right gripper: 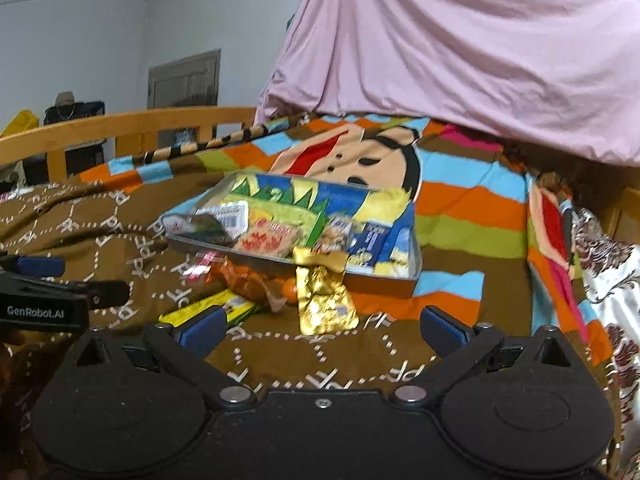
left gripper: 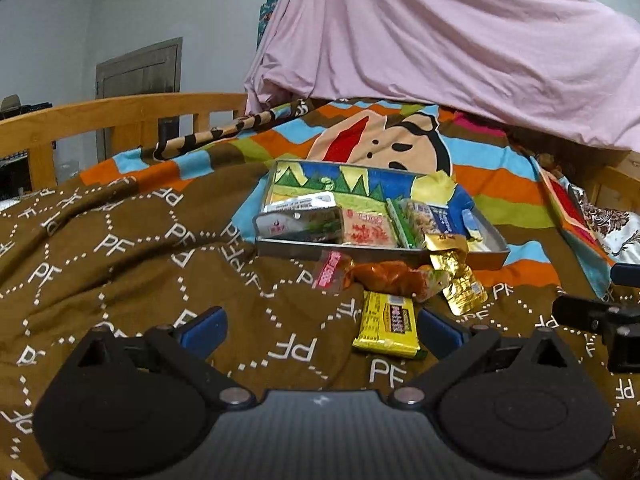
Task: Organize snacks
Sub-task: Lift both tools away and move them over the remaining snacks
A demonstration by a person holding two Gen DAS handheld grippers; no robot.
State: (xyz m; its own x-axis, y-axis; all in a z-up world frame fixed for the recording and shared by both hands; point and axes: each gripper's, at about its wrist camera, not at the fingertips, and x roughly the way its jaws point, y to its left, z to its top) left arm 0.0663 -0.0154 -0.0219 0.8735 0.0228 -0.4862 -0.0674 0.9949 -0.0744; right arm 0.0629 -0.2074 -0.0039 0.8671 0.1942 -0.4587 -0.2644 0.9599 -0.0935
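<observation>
A shallow metal tin (left gripper: 492, 256) (right gripper: 400, 282) with a painted inside lies on the bed and holds several snack packets. In front of it lie loose snacks: a yellow bar (left gripper: 388, 324) (right gripper: 200, 308), an orange wrapped snack (left gripper: 388, 276) (right gripper: 244, 280), a gold foil packet (left gripper: 460, 280) (right gripper: 324, 300) and a small pink packet (left gripper: 328, 270) (right gripper: 200, 266). My left gripper (left gripper: 320, 330) is open and empty, just short of the yellow bar. My right gripper (right gripper: 320, 330) is open and empty, just short of the gold packet.
The snacks lie on a brown "PF" patterned blanket (left gripper: 120, 264) over a striped cartoon blanket (left gripper: 500, 168). A wooden bed rail (left gripper: 100, 120) runs behind on the left. A pink sheet (left gripper: 440, 40) hangs behind. Each gripper shows at the edge of the other's view.
</observation>
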